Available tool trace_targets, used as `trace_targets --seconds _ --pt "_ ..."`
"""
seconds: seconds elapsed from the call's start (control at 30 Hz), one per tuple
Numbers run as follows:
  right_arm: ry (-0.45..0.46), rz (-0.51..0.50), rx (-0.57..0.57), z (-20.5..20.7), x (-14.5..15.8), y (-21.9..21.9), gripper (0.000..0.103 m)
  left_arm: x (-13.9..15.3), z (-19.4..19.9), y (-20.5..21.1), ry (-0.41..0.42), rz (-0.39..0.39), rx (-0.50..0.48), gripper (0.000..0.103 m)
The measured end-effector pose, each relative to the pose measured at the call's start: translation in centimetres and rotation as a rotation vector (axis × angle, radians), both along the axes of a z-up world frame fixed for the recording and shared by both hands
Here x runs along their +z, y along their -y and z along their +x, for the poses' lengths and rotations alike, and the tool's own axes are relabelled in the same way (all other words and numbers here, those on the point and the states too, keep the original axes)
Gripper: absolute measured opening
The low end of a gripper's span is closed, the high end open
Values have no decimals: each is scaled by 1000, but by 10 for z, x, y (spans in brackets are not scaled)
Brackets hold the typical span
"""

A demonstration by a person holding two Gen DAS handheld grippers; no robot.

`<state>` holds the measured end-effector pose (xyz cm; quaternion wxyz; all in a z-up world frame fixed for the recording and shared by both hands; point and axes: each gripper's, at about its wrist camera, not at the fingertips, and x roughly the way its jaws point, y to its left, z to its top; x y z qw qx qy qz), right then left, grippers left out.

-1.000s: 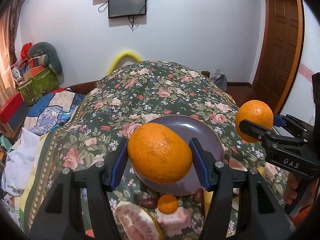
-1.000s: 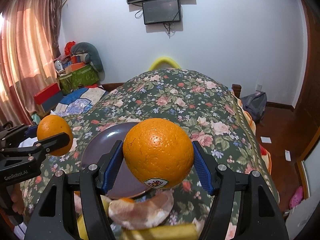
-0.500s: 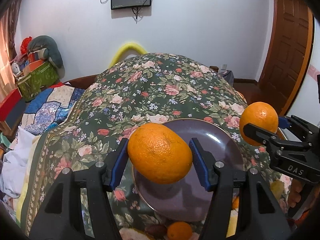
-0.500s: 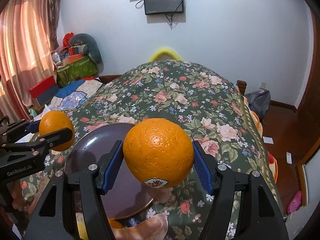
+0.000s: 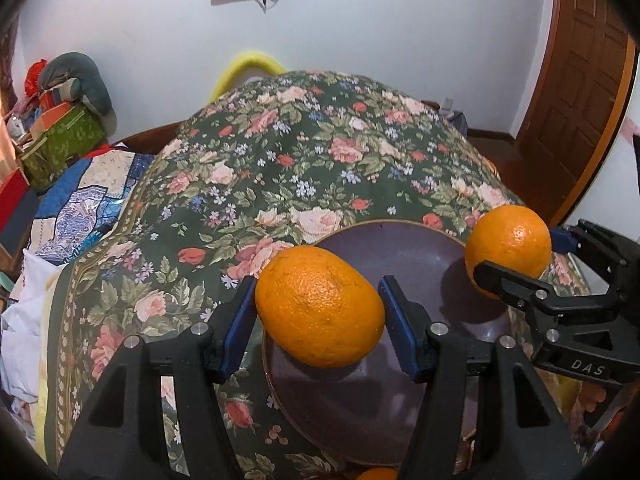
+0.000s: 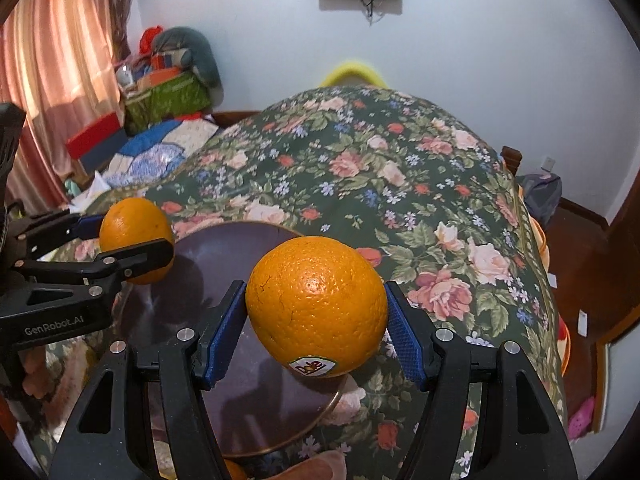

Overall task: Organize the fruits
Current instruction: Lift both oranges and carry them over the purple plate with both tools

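Observation:
My left gripper (image 5: 318, 320) is shut on a plain orange (image 5: 320, 306), its blue pads pressing both sides, above the left part of a dark purple plate (image 5: 416, 256). My right gripper (image 6: 316, 322) is shut on a second orange (image 6: 316, 306) that bears a small sticker, over the plate's (image 6: 224, 248) right rim. Each gripper shows in the other's view: the right gripper (image 5: 516, 256) with its orange (image 5: 508, 246) at the plate's right edge, the left gripper (image 6: 132, 240) with its orange (image 6: 134, 228) at the plate's left edge.
The plate rests on a table under a green floral cloth (image 5: 320, 160). A small orange fruit (image 5: 378, 474) and a pale peeled piece (image 6: 316, 468) lie at the near edge. Boxes and bedding (image 5: 60, 136) are piled at the left; a wooden door (image 5: 580, 80) stands at the right.
Both grippers have moved forward and down with their oranges, now over the plate. The plate looms larger, and the loose fruit near the front has slid almost out of view.

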<state>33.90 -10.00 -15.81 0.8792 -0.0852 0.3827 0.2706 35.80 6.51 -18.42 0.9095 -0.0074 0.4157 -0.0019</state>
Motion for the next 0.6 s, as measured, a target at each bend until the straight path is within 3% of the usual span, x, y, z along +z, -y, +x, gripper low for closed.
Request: trace_targets --seconds 0.43,0.6 --pt "-42 -72 26 8 -14 -11 64 -24 15 4 -107 19 -19 61" --pt "-45 -83 30 8 -17 -13 65 -26 16 7 -104 44 -29 62"
